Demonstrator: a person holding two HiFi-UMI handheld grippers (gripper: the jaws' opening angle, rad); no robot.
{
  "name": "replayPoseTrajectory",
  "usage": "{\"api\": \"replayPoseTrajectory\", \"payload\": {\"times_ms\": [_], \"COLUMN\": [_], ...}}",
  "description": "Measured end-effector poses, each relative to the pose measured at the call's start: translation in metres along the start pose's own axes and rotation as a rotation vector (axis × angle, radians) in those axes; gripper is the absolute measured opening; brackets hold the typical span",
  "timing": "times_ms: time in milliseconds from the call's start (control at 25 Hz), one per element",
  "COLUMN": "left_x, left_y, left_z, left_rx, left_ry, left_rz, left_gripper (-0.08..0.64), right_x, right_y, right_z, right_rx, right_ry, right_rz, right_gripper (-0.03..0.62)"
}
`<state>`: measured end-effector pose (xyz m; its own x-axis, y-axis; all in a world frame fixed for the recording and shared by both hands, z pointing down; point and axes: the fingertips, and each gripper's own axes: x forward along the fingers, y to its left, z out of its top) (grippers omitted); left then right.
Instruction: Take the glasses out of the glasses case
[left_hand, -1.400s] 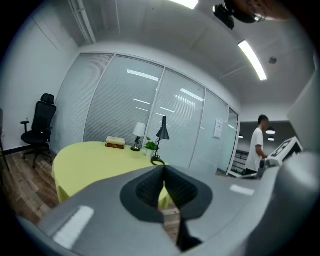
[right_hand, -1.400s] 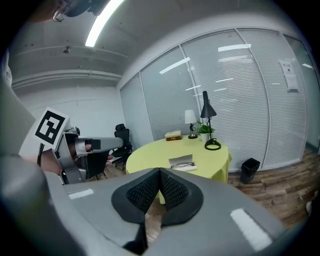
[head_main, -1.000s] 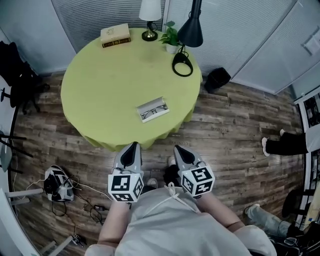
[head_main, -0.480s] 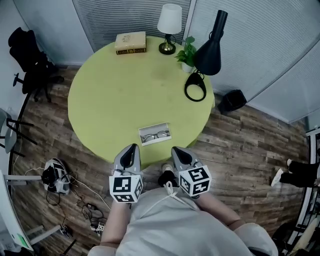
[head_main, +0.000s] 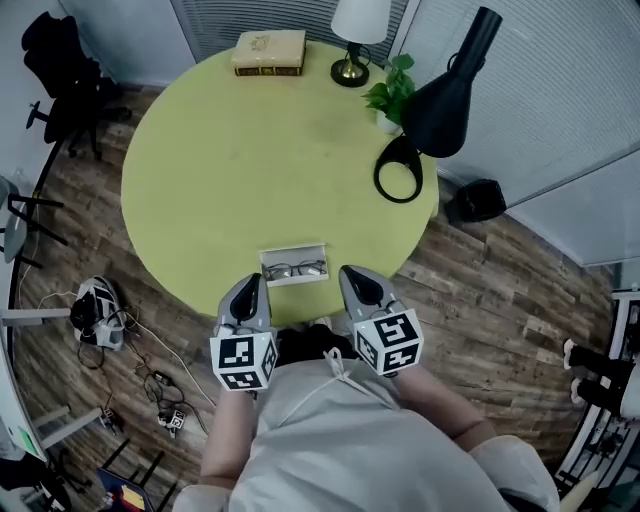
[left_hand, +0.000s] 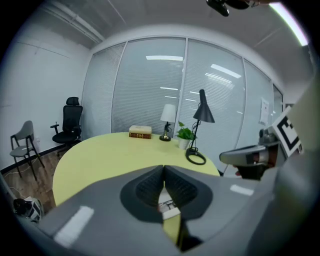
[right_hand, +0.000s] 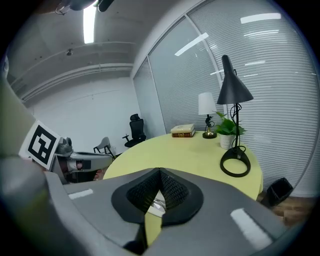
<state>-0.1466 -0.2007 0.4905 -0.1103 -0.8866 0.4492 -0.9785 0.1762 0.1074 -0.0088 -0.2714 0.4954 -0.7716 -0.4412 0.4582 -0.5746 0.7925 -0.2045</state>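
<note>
An open white glasses case (head_main: 293, 268) lies near the front edge of the round yellow-green table (head_main: 220, 170), with dark-framed glasses (head_main: 296, 269) lying in it. My left gripper (head_main: 249, 285) hovers just short of the table edge, below and left of the case, shut with nothing in it. To the right of the case my right gripper (head_main: 351, 276) is also shut and empty. In the left gripper view the case (left_hand: 168, 206) peeks through below the closed pads (left_hand: 150, 187). In the right gripper view the case (right_hand: 156, 204) shows the same way.
At the table's far side stand a book (head_main: 268, 52), a white table lamp (head_main: 356, 28), a small plant (head_main: 394, 92) and a black desk lamp (head_main: 445, 90) with a ring base (head_main: 398, 170). A black office chair (head_main: 60, 60), floor cables and a bin (head_main: 480, 198) surround the table.
Both grippers and the head camera have come forward to the table. The case, earlier well ahead of the fingertips, now lies between them, just past the tips. Both jaws stayed shut.
</note>
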Motion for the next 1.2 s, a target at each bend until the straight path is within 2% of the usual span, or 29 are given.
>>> {"api": "replayPoseTrajectory", "payload": {"times_ms": [200,400,560,680,840,1040,1200], "left_x": [0.026,0.051,0.067,0.078,0.090,0.103,0.111], "left_y": [-0.001,0.012,0.009,0.002,-0.013,-0.023,-0.036], "left_z": [-0.020,-0.042,-0.059,-0.076,-0.101,-0.120,-0.130], "left_rx": [0.006,0.103,0.104,0.181,0.298,0.468,0.602], "left_ry": [0.083,0.140,0.218,0.307,0.467,0.576,0.628], "left_rz": [-0.053,-0.034,-0.134,-0.227,-0.365,-0.479,-0.570], "left_gripper": [0.008,0.009,0.014,0.024,0.103,0.124,0.126], "right_x": [0.020,0.041,0.055,0.064,0.073,0.077,0.078], "right_y": [-0.013,-0.016,-0.017,-0.017,-0.018,-0.017,-0.019], "right_z": [-0.007,-0.022,-0.029,-0.032,-0.040,-0.050,-0.054], "right_rx": [0.009,0.007,0.018,0.025,0.021,0.026,0.029], "right_ry": [0.047,0.114,0.139,0.147,0.178,0.212,0.226], "right_rz": [0.011,0.011,-0.002,-0.006,-0.007,-0.011,-0.012], "right_gripper": [0.000,0.000,0.000,0.000,0.000,0.000,0.000]}}
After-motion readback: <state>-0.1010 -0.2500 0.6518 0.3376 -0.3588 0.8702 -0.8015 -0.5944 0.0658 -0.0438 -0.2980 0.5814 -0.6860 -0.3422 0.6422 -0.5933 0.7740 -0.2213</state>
